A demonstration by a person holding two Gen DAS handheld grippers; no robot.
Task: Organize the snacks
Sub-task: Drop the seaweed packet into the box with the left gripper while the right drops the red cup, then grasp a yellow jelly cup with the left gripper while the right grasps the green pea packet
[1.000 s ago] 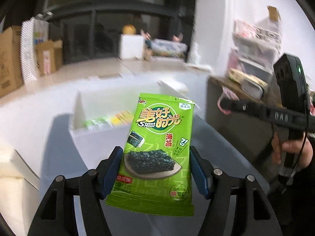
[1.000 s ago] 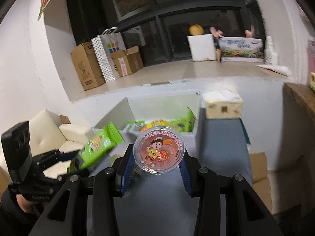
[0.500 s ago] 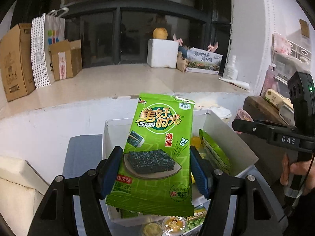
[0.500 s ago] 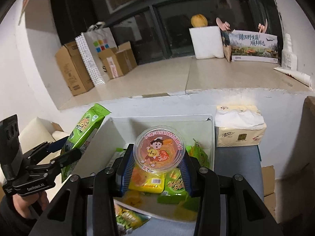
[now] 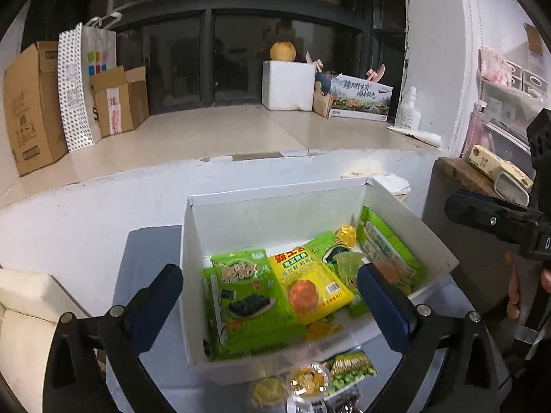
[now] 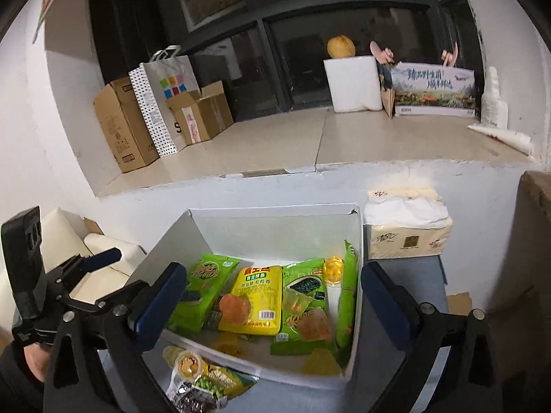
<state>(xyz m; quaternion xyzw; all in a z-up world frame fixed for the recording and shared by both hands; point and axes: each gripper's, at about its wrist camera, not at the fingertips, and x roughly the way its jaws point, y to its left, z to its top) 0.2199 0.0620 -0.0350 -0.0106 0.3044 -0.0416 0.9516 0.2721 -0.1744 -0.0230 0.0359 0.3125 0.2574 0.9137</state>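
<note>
A white box [image 5: 193, 275] [image 6: 358, 275] on a grey table holds several snack packets. The green seaweed packet [image 5: 248, 303] [image 6: 203, 292] lies flat inside at its left, beside a yellow packet [image 5: 310, 285] [image 6: 255, 299]. An orange jelly cup [image 6: 313, 325] rests on green packets toward the right. My left gripper [image 5: 270, 296] hangs above the box with its jaws opening, and nothing is gripped between them. My right gripper [image 6: 273, 299] is likewise over the box, jaws opening and empty. Loose jelly cups [image 5: 308, 382] [image 6: 187, 363] and a green pea packet [image 5: 351, 370] lie in front of the box.
A tissue pack [image 6: 406, 230] stands right of the box. A cream sofa [image 5: 20, 309] is at the left, and a wooden shelf [image 5: 458, 172] with small packs at the right. Cardboard boxes [image 5: 31, 110] sit on the window ledge behind. A hand [image 5: 513, 296] holds the right gripper's handle.
Both grippers moved forward over the white box and opened. The seaweed packet left the left gripper and the jelly cup left the right one; both now lie in the box.
</note>
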